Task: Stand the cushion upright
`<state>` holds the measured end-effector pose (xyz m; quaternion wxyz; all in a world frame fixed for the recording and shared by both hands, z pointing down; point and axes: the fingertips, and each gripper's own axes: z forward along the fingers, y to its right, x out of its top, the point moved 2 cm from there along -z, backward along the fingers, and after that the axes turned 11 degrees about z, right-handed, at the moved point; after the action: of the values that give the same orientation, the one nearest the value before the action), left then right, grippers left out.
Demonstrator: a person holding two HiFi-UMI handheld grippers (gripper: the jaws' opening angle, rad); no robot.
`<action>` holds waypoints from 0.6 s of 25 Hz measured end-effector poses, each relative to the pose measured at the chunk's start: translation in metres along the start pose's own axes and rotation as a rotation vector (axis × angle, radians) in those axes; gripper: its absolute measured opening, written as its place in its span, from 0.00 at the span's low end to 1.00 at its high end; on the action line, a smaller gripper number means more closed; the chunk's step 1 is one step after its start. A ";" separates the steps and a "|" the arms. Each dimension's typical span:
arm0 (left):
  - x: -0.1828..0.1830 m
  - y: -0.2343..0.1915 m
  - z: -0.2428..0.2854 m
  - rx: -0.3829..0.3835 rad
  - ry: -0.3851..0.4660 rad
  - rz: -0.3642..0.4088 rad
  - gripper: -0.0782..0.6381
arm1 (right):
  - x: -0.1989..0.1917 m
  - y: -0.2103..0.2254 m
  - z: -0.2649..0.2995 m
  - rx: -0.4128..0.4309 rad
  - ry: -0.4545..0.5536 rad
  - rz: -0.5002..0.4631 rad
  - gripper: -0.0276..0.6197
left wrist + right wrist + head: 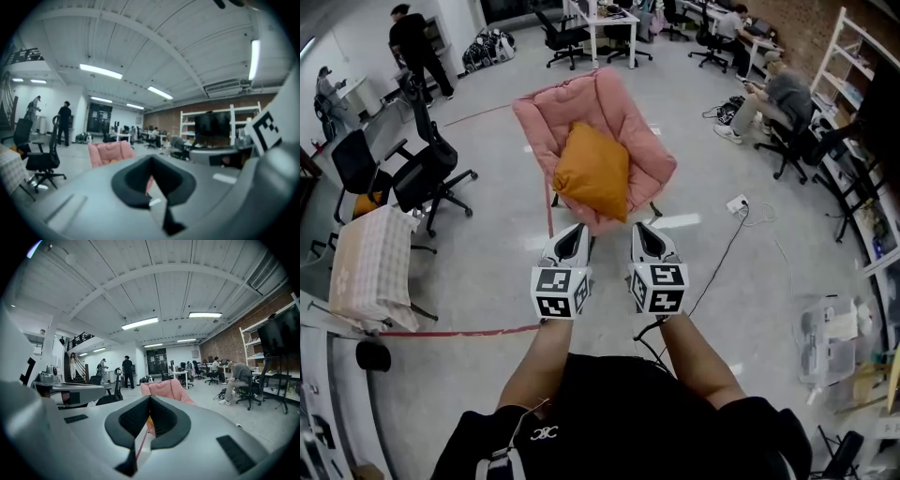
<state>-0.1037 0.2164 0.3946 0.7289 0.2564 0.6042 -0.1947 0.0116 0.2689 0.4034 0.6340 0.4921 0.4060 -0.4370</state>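
Note:
The orange cushion [592,172] stands on edge in the pink padded chair [628,112], leaning against its backrest. My left gripper [578,228] and right gripper [639,227] are held side by side on the near side of the chair, a short way from its front edge, both pointing at it. Each has its jaws together with nothing between them. The left gripper view shows the chair [110,152] beyond the closed left gripper [151,161]. Past the closed right gripper [150,399], the right gripper view shows the chair [166,389] and a sliver of the cushion [149,419].
Black office chairs [422,169] and a cloth-draped chair [370,267] stand to the left. Red tape [459,331] crosses the floor near me. A cable and socket [738,203] lie right of the chair. A seated person [778,94], shelves [862,84] and a plastic box [830,337] are at the right.

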 end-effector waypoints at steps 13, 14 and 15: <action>-0.015 0.003 0.059 -0.034 -0.021 -0.020 0.10 | -0.007 0.043 0.035 -0.017 -0.027 0.004 0.04; -0.017 -0.001 0.068 -0.040 -0.024 -0.022 0.10 | -0.008 0.045 0.043 -0.021 -0.032 0.001 0.04; -0.019 -0.005 0.077 -0.046 -0.026 -0.024 0.10 | -0.007 0.047 0.051 -0.025 -0.036 -0.002 0.04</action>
<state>-0.0503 0.1647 0.4235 0.7400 0.2298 0.6020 -0.1929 0.0591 0.2263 0.4324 0.6467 0.4758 0.4006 -0.4415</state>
